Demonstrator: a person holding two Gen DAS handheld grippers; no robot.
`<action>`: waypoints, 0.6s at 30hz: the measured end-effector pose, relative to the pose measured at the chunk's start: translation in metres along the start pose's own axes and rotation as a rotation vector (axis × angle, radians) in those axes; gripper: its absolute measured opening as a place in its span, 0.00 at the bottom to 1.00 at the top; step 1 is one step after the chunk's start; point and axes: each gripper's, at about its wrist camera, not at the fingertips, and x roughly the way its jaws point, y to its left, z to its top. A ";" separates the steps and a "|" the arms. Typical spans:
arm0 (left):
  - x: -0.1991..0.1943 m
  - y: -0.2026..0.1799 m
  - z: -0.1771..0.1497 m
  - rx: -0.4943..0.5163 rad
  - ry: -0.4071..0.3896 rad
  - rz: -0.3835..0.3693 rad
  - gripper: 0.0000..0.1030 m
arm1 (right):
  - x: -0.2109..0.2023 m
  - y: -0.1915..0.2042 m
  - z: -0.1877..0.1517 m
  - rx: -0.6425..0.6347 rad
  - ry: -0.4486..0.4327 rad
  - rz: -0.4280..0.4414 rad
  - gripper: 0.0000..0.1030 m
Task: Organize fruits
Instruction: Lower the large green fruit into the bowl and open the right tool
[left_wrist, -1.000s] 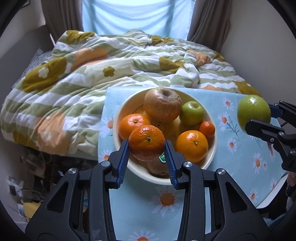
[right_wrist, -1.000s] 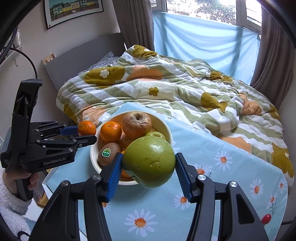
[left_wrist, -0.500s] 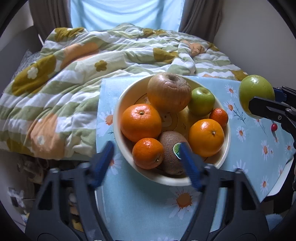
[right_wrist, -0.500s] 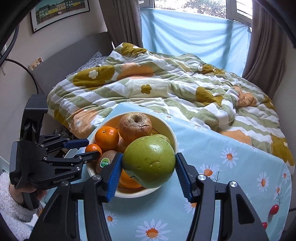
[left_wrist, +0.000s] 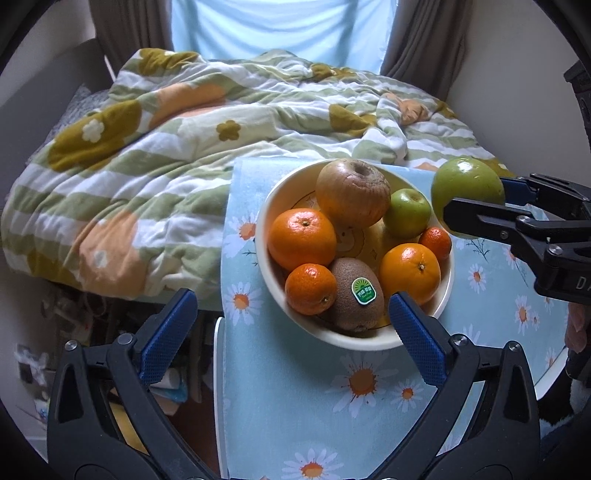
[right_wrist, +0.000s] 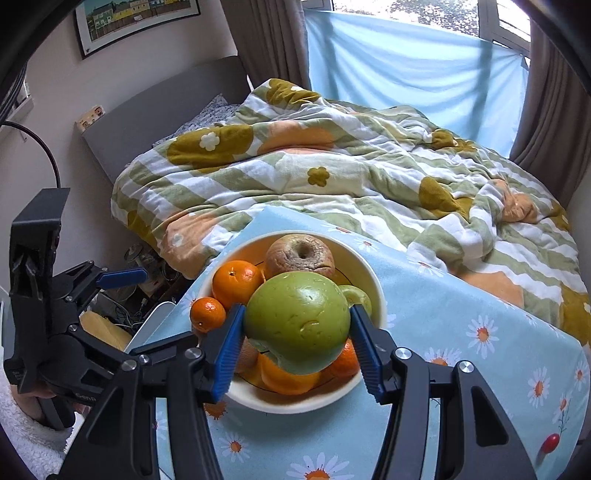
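**Green apple carried in over the bowl; left tool empty**

Left gripper (left_wrist: 291, 317): blue-padded jaws spread wide, nothing between them. The log figure went from near shut to fully open within the last second, so the jaws have just been opening; the small glossy mandarin (left_wrist: 311, 289) lies in the bowl, free of the pads, touching the brown fuzzy kiwi with the green sticker (left_wrist: 355, 294).

Right gripper (right_wrist: 297, 345): jaws pinching the large round matte-green apple (right_wrist: 297, 321), one pad on each flank. Apple is in the air above the near half of the cream round ceramic bowl (left_wrist: 263, 206), not touching any fruit as far as I can tell.

Step in hand, by my reading: delivery of the green apple into the bowl. Release not yet done.

Bowl contents: wrinkled brown apple (left_wrist: 352, 192) at the back, small green apple (left_wrist: 407, 212), two large oranges (left_wrist: 301, 239) (left_wrist: 410, 273), a second small mandarin (left_wrist: 436, 242).

Next move calls for: lowering onto a stable seat before spreading the jaws. The pile is already mounded; a round apple let go high could roll off.

Edges and room: bowl sits near the left edge of the table under the pale-blue daisy-print tablecloth (left_wrist: 325, 406), with a drop to floor clutter beyond. Open cloth lies to the right of the bowl. A small red fruit (right_wrist: 549, 441) lies there, well apart from it.
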 end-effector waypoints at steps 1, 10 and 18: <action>-0.002 0.001 -0.002 -0.006 0.004 0.006 1.00 | 0.003 0.001 0.001 -0.007 0.002 0.011 0.51; -0.007 0.002 -0.018 -0.048 0.028 0.041 1.00 | 0.033 0.019 0.008 -0.071 0.040 0.093 0.51; -0.003 0.006 -0.030 -0.092 0.048 0.021 1.00 | 0.051 0.025 0.004 -0.092 0.069 0.090 0.51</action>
